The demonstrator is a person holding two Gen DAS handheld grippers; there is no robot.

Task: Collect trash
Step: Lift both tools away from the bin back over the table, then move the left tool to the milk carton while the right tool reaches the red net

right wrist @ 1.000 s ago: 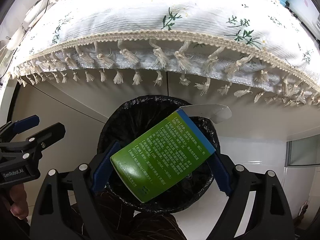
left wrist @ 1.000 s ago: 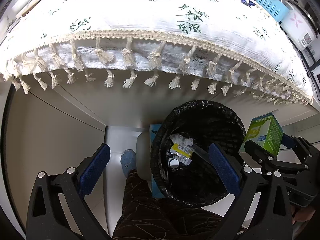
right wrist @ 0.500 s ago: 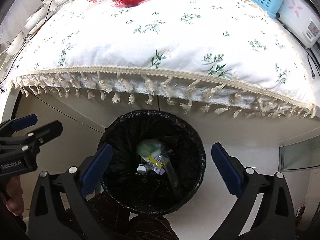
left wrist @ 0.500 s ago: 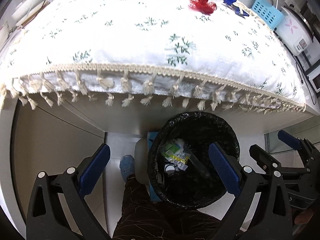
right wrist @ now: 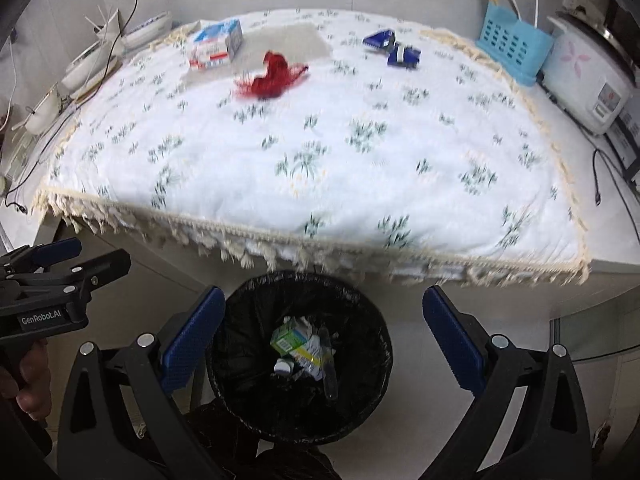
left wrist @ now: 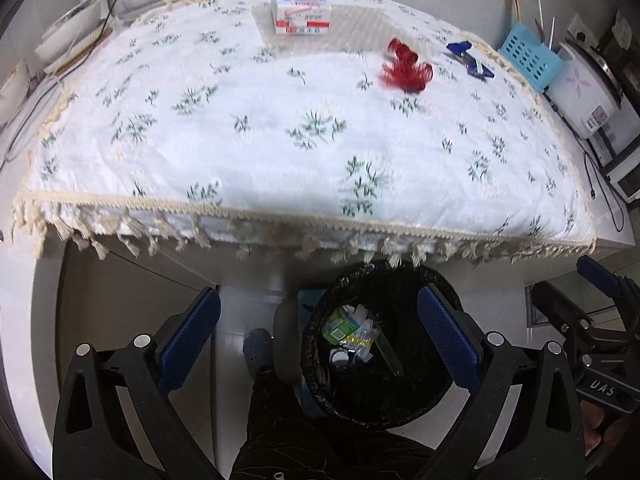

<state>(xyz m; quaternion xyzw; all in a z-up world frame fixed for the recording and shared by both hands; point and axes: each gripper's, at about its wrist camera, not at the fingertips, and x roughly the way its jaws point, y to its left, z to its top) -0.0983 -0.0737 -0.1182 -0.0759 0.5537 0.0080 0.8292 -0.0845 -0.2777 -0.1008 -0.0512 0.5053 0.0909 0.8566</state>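
Both grippers tilt steeply down over the round black-lined trash bin (right wrist: 298,354). The right gripper (right wrist: 320,338) has just spread its fingers wide, empty; the green cardboard carton (right wrist: 290,338) lies inside the bin. The left gripper (left wrist: 318,340) is wide open, empty.

Both wrist views look steeply down from above the surface's (left wrist: 280,152) near edge, surface filling twelve o'clock, black bin (right wrist: 298,412) close at six o'clock, both views sharing bin and cloth, left view set slightly left of the right view
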